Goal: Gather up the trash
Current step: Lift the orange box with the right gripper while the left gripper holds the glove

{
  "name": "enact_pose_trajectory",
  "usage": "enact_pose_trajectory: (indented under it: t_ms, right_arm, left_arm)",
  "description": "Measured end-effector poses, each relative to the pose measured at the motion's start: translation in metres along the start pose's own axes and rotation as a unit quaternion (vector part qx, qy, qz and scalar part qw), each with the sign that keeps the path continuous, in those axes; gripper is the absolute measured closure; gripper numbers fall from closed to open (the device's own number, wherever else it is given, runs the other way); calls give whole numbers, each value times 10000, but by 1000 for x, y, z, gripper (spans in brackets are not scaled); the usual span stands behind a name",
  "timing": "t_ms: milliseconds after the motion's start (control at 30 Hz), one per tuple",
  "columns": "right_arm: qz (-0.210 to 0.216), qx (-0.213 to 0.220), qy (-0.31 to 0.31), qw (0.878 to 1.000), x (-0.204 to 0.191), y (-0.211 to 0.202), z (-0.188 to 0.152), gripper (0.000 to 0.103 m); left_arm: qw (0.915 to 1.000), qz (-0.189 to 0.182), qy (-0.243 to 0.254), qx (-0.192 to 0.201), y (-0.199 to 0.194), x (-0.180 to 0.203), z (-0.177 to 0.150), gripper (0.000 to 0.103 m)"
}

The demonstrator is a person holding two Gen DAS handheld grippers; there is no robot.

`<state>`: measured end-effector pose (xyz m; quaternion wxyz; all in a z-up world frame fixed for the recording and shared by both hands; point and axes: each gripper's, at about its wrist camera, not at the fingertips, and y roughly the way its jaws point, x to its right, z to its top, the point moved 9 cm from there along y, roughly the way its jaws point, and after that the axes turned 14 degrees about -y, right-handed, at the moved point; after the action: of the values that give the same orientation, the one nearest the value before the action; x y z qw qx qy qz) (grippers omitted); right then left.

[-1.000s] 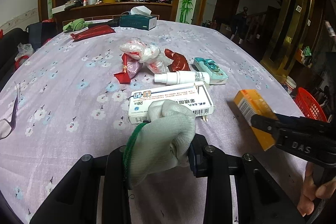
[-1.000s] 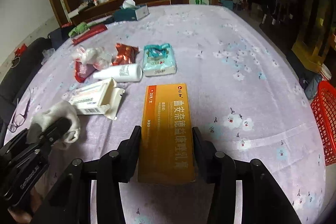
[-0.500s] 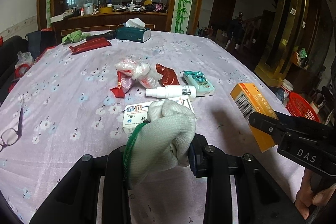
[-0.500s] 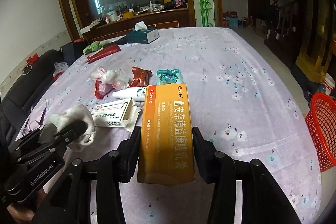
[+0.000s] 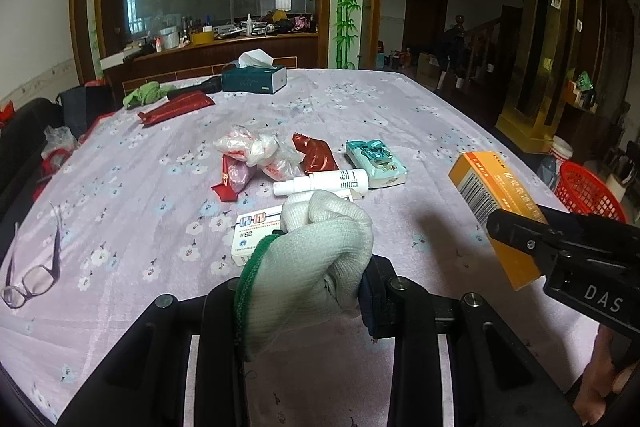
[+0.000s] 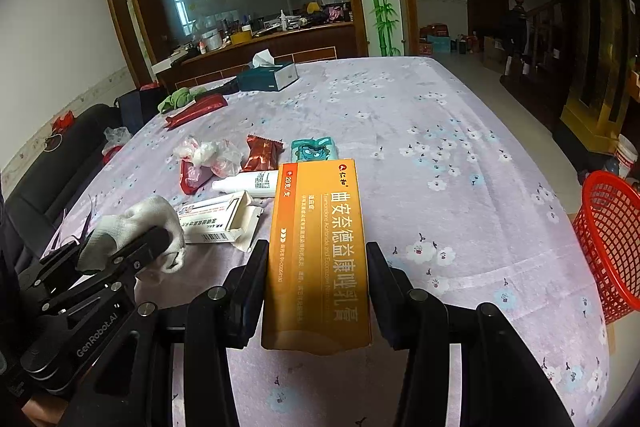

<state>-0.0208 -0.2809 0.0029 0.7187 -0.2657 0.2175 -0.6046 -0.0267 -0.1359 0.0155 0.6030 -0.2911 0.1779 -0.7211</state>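
My left gripper (image 5: 296,291) is shut on a white knitted glove with a green cuff (image 5: 316,259), held above the near side of the purple flowered table (image 5: 120,187). My right gripper (image 6: 316,267) is shut on an orange medicine box (image 6: 320,235), lifted off the cloth. From the left wrist view the orange box (image 5: 484,187) and right gripper (image 5: 520,231) sit at the right. The right wrist view has the glove (image 6: 136,223) at lower left. Loose trash lies mid-table: a white opened carton (image 6: 216,223), a white spray bottle (image 5: 324,183), a teal tissue pack (image 5: 374,157), a brown-red wrapper (image 5: 316,155) and crumpled plastic (image 5: 256,151).
A red mesh basket (image 6: 612,239) stands on the floor past the table's right edge. Eyeglasses (image 5: 32,279) lie near the left edge. At the far end sit a teal tissue box (image 5: 254,77), a long red packet (image 5: 176,109) and a green cloth (image 5: 146,95).
Both grippers have risen and drawn back from the table, so the trash pile looks smaller and farther. The glove and the orange box stay gripped as before.
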Motion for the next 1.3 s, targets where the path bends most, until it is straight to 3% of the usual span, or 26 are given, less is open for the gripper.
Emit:
enact_pose_trajectory:
  t_ms: [267,1300]
  right_arm:
    - [15,3,19,10000,2,-2,-2,53]
    - [50,-127,77,9999,7,2,-8,53]
  left_arm:
    - [9996,180,162,143,-3,3,1,72]
    - [9998,120,146,61,1,3,-4,72]
